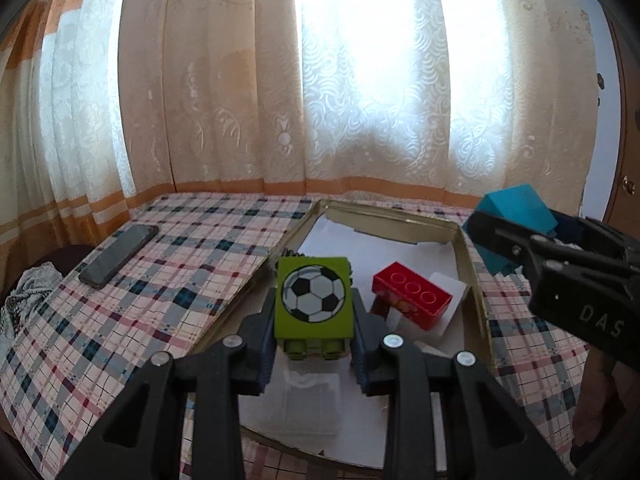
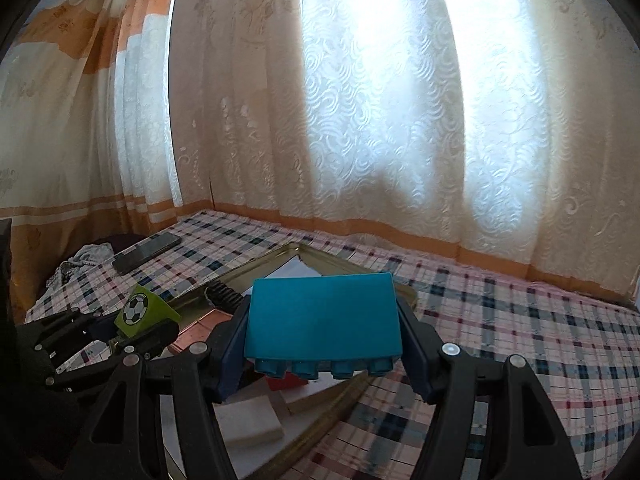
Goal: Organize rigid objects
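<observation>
My left gripper (image 1: pixel 313 312) is shut on a green toy brick (image 1: pixel 313 298) with a football picture, held above a shallow gold tin tray (image 1: pixel 468 240). A red brick (image 1: pixel 412 294) lies in the tray on white paper, just right of the green one. My right gripper (image 2: pixel 322 324) is shut on a wide blue brick (image 2: pixel 322 316), studs facing me, held over the tray's right rim (image 2: pixel 340 400). In the left wrist view the right gripper (image 1: pixel 532 248) with the blue brick (image 1: pixel 516 210) comes in from the right. The right wrist view shows the left gripper (image 2: pixel 140 320) and the green brick (image 2: pixel 140 312) at the lower left.
A checked cloth (image 1: pixel 140 300) covers the table. A dark phone (image 1: pixel 118 256) lies at its far left, with a bundle of fabric (image 1: pixel 24 300) beyond the edge. Curtains (image 1: pixel 280 80) hang close behind. White blocks (image 2: pixel 248 420) and a copper-coloured piece (image 2: pixel 204 330) lie in the tray.
</observation>
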A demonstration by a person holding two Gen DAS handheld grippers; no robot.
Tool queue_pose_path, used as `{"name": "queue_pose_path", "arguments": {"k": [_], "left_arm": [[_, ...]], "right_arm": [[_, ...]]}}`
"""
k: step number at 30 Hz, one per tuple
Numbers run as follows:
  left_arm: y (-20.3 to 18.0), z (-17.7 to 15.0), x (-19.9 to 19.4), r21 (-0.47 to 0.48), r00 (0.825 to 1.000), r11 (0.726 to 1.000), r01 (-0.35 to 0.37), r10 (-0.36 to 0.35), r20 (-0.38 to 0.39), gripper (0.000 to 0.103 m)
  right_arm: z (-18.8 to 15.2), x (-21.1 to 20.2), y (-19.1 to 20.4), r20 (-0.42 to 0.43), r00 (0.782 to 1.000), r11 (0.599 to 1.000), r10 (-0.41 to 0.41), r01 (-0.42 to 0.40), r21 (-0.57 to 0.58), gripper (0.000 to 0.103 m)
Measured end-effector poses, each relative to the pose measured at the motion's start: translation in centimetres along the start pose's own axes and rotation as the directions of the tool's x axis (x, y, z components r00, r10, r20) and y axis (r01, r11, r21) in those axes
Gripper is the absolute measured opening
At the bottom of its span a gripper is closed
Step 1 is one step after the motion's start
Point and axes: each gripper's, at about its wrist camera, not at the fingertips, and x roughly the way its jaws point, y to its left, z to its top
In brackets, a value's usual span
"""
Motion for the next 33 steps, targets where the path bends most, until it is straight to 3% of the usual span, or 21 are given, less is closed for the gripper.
{"name": "queue_pose_path", "arguments": {"k": [14,20,25,27,29,33], "left_arm": [[0.8,-0.7,2.5,0.004,0.996,1.000,-0.012,0.012,-0.084,0.030],[0.9,-0.8,2.8,0.006,0.996,1.000,-0.012,0.012,-0.091,0.030],[0.7,-0.8,2.7,0.014,0.995,1.000,-0.010,0.011,-0.097,0.031],[0.7,-0.8,2.7,0.014,0.995,1.000,-0.015,0.016,-0.100,0.039],[0.8,-0.7,2.2,0.012,0.996,0.999,-0.029,0.030,-0.088,0.069],[1.0,-0.2,0.5,0.012,0.997,0.998,-0.064,0.065,-0.037,0.095]], "right_arm": [[-0.6,3.2,1.6,-0.109,0.994,0.999,0.033,-0.034,-0.011,0.068],[-1.2,4.2,1.7,-0.148,0.989,0.999,0.024,-0.027,-0.019,0.068],[-1.7,4.6,2.0,-0.185,0.980,0.997,0.067,-0.072,-0.020,0.068],[-1.8,4.5,2.2,-0.182,0.982,0.997,0.058,-0.064,-0.030,0.074],[-1.7,4.1,2.1,-0.167,0.984,0.998,0.057,-0.062,-0.025,0.084],[-1.2,2.7,1.9,-0.123,0.992,0.999,0.033,-0.036,-0.023,0.086]]}}
